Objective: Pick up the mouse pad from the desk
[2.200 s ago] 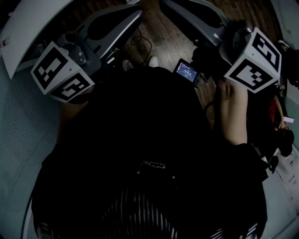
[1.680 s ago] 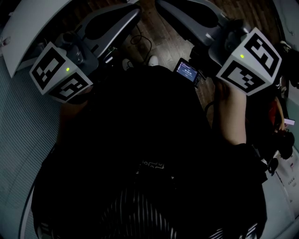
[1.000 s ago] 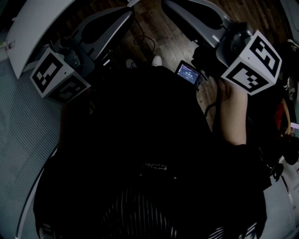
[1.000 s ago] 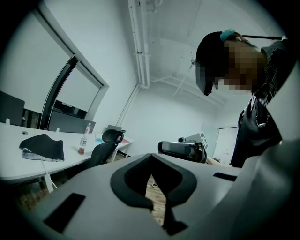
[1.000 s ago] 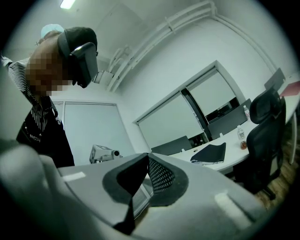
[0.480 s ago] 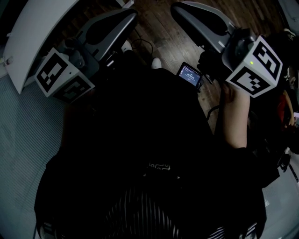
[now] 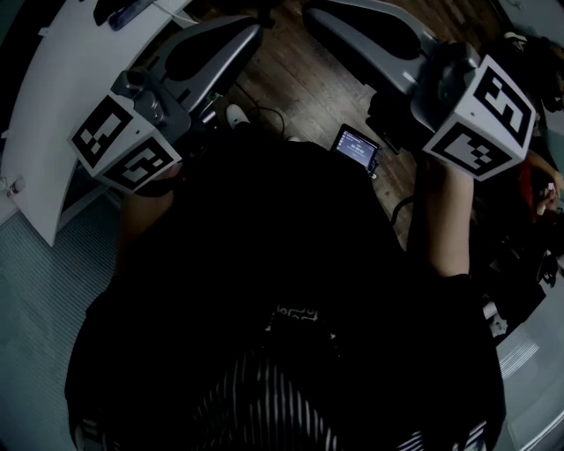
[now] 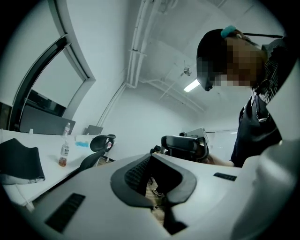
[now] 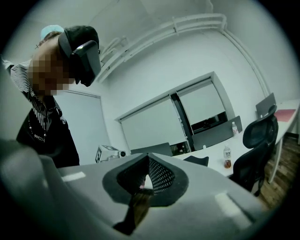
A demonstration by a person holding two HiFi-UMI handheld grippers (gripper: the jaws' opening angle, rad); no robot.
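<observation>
Both my grippers are up at chest height, well short of any work. The left gripper (image 7: 247, 33) has its jaws pressed together on nothing, and the right gripper (image 7: 315, 15) is the same: pads closed, empty, pointing out over the wooden floor (image 7: 291, 79). What I take for the mouse pad (image 8: 18, 161) is the dark thing lying on the white desk (image 8: 44, 154) off to my left, just left of a small bottle (image 8: 63, 154). I can't be sure of it at this range, and neither gripper is near it. I expect it to be light, thin and floppy, with a rubbery underside that clings to the desktop, so a straight pinch from above would likely find no purchase. I'd take it at a near edge or corner, slide 1 jaw under, close on that lip and expect the rest to droop once lifted. Against the earlier head views, the white desk has swung further into the top left and a dark item (image 7: 123, 11) now shows at its far end, while the 2 grippers and the small screen (image 7: 355, 147) between them sit much as they did.
</observation>
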